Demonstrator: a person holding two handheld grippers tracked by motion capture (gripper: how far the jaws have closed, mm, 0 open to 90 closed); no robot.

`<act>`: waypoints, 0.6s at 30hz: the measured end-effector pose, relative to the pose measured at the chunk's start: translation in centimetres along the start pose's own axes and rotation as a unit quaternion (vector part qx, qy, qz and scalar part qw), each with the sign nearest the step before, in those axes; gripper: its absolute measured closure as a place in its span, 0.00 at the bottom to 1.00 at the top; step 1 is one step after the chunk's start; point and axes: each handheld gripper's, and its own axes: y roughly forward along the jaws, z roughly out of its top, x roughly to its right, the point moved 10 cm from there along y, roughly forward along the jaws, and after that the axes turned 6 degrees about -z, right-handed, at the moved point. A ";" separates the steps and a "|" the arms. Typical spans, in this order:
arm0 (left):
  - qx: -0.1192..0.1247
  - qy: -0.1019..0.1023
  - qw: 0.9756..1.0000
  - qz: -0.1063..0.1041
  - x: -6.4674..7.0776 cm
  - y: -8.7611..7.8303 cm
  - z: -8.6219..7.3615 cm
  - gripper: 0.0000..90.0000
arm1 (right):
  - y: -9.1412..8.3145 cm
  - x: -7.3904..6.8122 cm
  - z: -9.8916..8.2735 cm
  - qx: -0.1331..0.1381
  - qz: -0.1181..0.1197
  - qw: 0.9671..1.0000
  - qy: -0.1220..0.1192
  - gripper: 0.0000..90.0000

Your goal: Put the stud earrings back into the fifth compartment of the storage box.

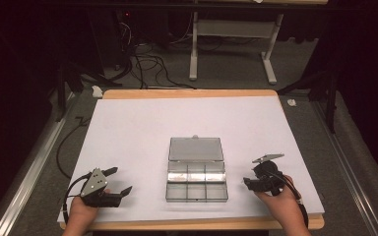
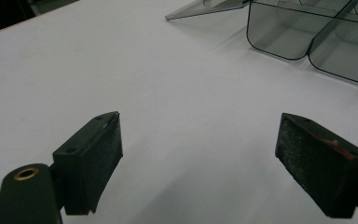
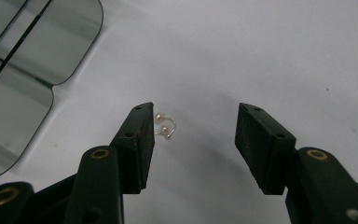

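White-covered table (image 1: 142, 128), open clear compartment box (image 1: 196, 176), small, possibly pearl earring (image 3: 164, 126)

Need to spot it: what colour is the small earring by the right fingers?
Pale gold with pearly beads, earring; clearest in right gripper view.

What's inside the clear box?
The box lies open, lid flat behind it. Its six compartments look empty, though glare hides part of the back row. A tiny earring lies outside, between the right claw's open jaws.
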 end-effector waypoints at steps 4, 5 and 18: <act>-0.006 -0.001 1.000 0.002 0.0 0.1 -0.1 0.17 | 0.0 -0.1 -0.3 -0.015 0.001 1.000 -0.009 0.56; -0.010 0.000 1.000 0.003 -0.1 0.1 -0.1 0.17 | 0.0 -0.1 -0.3 -0.019 0.003 1.000 -0.010 0.57; -0.032 0.023 0.999 0.007 0.3 0.5 -0.4 0.17 | -0.2 -0.9 -1.0 -0.074 0.028 0.996 -0.039 0.68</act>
